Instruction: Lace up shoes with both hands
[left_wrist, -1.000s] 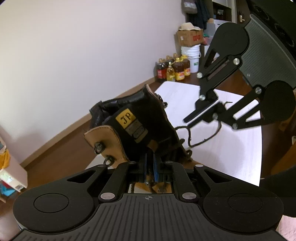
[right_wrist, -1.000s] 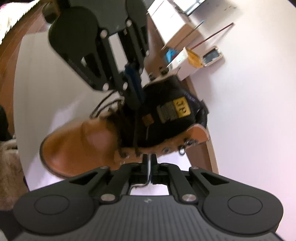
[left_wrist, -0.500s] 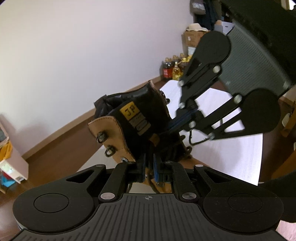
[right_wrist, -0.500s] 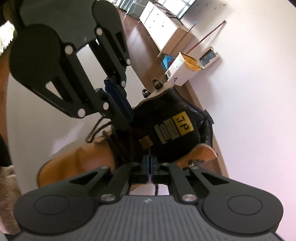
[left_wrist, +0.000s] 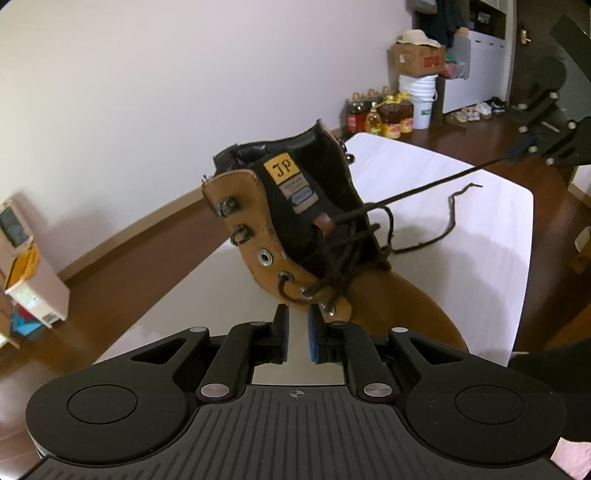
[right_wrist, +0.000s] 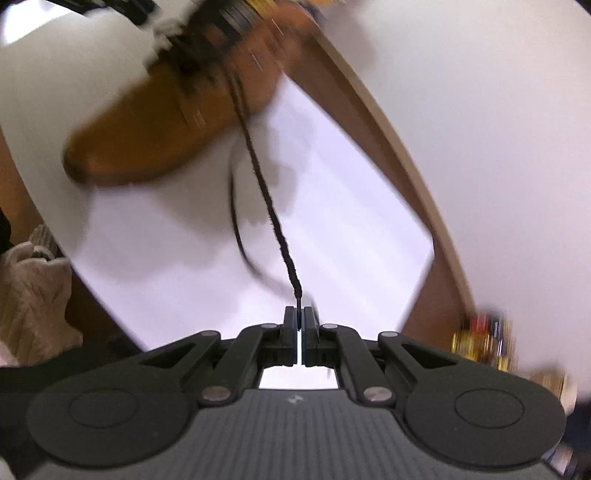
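Note:
A tan leather boot with a black tongue lies tipped on the white table. My left gripper sits just short of the boot's eyelet flap, its jaws a narrow gap apart with only table showing between them. My right gripper is far off at the upper right, shut on the dark lace, which runs taut from the tongue loop. The right wrist view is blurred. There the lace stretches from the boot straight into my right gripper. A loose lace end trails on the table.
Oil bottles, a white bucket and a cardboard box stand by the far wall. A small cabinet is on the floor at the left. A pale cloth lies beside the table edge.
My right gripper has swung away from the boot with the lace, drawing it taut through the tongue loop. The left gripper has drawn back from the flap, and its pads now stand clear.

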